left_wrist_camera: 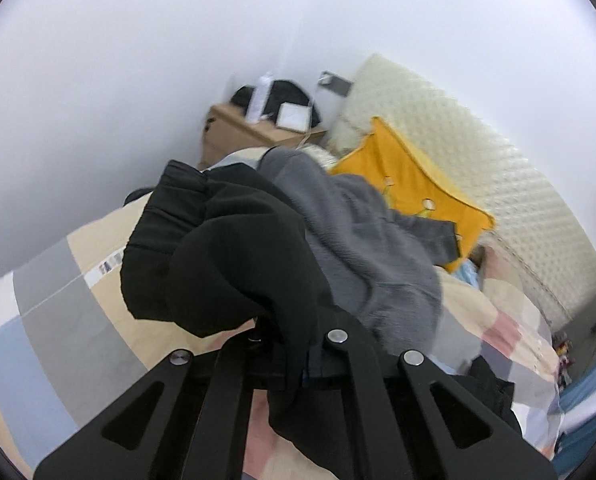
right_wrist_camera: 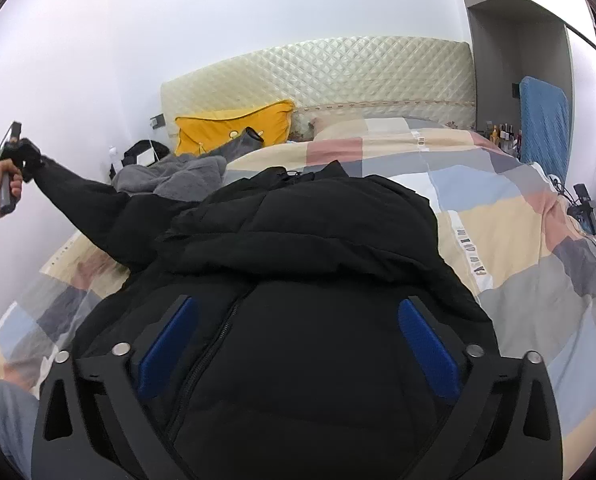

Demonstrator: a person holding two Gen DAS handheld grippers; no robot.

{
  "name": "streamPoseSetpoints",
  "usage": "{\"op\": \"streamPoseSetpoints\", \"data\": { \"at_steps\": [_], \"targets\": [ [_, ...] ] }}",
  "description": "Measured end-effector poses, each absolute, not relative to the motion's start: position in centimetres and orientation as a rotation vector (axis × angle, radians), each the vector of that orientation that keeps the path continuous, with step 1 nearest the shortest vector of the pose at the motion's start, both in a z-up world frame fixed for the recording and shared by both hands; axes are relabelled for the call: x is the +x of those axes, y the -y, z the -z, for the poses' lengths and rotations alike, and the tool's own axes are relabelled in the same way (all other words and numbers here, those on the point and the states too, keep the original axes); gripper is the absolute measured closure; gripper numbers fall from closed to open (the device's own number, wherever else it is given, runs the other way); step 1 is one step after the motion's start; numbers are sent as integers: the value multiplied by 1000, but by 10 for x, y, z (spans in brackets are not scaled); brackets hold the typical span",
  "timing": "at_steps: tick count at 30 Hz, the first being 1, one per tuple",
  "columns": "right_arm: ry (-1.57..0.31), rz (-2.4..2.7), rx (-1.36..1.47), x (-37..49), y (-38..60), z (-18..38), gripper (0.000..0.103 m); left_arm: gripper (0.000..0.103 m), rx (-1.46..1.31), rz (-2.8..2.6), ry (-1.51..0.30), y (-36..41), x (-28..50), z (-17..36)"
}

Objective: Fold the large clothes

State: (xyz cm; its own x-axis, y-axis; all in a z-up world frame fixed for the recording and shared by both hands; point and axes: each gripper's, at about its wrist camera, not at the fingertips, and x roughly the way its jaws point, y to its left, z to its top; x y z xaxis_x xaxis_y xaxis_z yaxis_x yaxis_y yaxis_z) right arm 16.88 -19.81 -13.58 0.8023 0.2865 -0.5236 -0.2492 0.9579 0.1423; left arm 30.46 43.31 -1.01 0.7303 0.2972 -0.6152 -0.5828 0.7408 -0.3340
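A patchwork quilt [right_wrist_camera: 497,216] covers the bed, where a black padded jacket [right_wrist_camera: 298,240] lies spread, zipper up. The right gripper [right_wrist_camera: 298,344] hovers over its front, blue pads [right_wrist_camera: 425,344] wide apart. The left gripper [left_wrist_camera: 274,344], raised at the bedside, is clamped on the jacket's sleeve [right_wrist_camera: 82,192], pulling it taut.

Left hand [right_wrist_camera: 2,188]: gripping the handle of its tool at the far left of the right wrist view, raised above the bed, forearm entering from the frame edge.
Left gripper [left_wrist_camera: 282,344]: jaws closed together, pinching the cuff of the black jacket sleeve [right_wrist_camera: 82,204], holding it lifted and stretched out.
Right gripper [right_wrist_camera: 298,344]: jaws standing wide apart, blue pads [right_wrist_camera: 170,340] showing, hovering over the jacket body, pointing downward.
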Motion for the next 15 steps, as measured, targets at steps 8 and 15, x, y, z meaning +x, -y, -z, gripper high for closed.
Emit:
{"op": "streamPoseSetpoints", "data": {
  "at_steps": [8, 15],
  "targets": [
    [-546, -293, 112, 160, 224, 128, 0, 101, -403, -453, -529, -352, 309, -48],
    [-479, -266, 105, 146, 245, 113, 0, 101, -267, -390, -500, -268, 322, -80]
  ]
}}
